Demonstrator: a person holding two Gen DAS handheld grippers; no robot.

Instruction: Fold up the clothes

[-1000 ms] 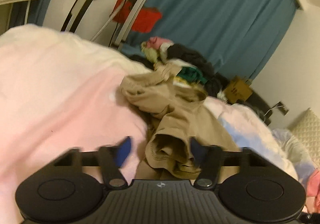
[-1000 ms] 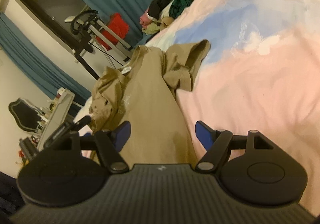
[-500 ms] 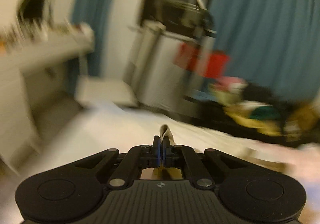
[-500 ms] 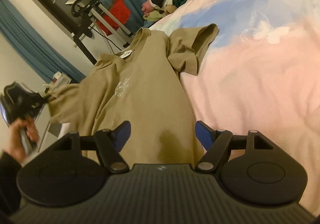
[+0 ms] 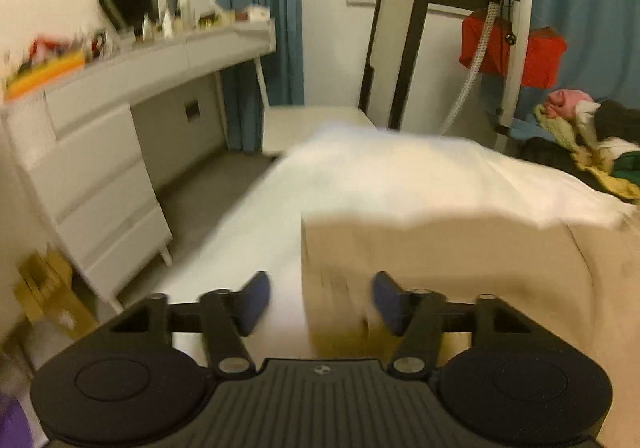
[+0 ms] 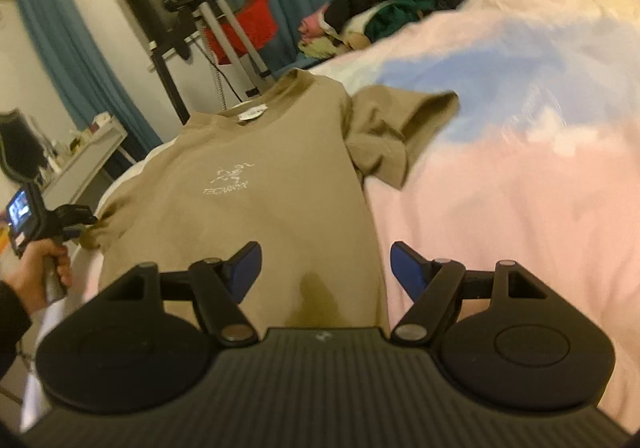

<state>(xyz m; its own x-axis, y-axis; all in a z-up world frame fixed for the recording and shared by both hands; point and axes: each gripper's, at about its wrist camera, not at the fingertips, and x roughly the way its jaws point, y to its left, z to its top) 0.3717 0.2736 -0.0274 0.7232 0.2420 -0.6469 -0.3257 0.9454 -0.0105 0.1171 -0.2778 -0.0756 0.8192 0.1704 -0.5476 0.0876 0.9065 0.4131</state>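
T-shirt (image 6: pixel 256 208) is lying spread face-up on the bed (image 6: pixel 520 208) — tan, soft, light, likely sagging wherever it is lifted, so hems, shoulders and sleeve ends are looking like the best holds. Left gripper (image 5: pixel 318 298) is hovering with jaws released at the sleeve (image 5: pixel 344 288); right gripper (image 6: pixel 326 264) is hanging released over the lower hem. A clothes pile (image 6: pixel 380 16) is sitting well apart — nothing crowding the shirt.

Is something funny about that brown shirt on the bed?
Yes. The brown shirt lies mostly flat, but one sleeve is bunched and wrinkled instead of spread out. There is also a darker patch near the bottom hem, like a stain or damp spot.
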